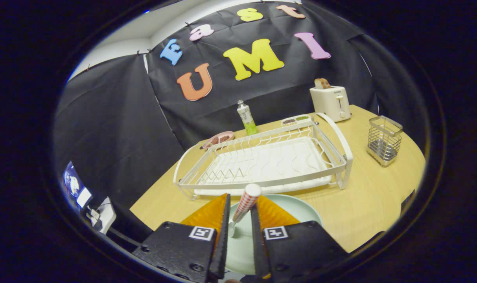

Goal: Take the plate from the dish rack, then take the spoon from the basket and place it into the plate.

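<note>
My gripper (241, 206) is shut on the spoon (244, 204), whose red-and-white checked handle sticks up and forward between the two fingers, with its white end toward the dish rack. Directly beneath the fingers and the spoon, a pale green plate (297, 212) lies flat on the wooden table (364, 196), just in front of the rack. The spoon's thin lower end reaches down over the plate; its bowl is hidden by the fingers. The white wire dish rack (269, 161) stands beyond the fingers with nothing in it. The wire cutlery basket (383, 139) stands to the rack's right.
A cream toaster (330, 102) with a slice of bread stands at the back right. A green drink bottle (247, 118), a pink bowl (218, 138) and a small divided dish (295, 120) sit behind the rack. The table's left edge runs close to the plate.
</note>
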The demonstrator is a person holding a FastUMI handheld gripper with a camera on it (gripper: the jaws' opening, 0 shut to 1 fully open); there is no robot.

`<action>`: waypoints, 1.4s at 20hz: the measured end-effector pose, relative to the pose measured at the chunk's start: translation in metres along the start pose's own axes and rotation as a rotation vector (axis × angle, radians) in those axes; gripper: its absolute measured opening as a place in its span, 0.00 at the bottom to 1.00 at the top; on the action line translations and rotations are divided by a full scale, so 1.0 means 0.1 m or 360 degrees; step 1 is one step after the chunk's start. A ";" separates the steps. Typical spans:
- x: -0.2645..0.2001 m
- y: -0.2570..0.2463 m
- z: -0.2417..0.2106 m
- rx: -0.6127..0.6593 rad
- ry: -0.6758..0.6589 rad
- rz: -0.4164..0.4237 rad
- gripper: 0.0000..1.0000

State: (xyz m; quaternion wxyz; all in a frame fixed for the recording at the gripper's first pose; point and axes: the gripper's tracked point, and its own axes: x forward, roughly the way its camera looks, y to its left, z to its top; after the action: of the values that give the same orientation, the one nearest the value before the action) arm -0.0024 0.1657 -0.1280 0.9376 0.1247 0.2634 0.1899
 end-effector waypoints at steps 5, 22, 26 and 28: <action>-0.11 -0.25 0.31 -0.0092 -0.0180 -0.0125 0.77; -1.19 -1.12 0.93 -0.0219 -0.0582 -0.0469 1.00; -1.36 -1.29 0.97 -0.0230 -0.0636 -0.0541 1.00; -1.40 -1.30 0.98 -0.0250 -0.0657 -0.0557 1.00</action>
State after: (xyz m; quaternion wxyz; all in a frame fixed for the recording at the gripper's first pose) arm -0.0223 -0.0228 -0.0274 0.9967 0.0403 0.0690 0.0156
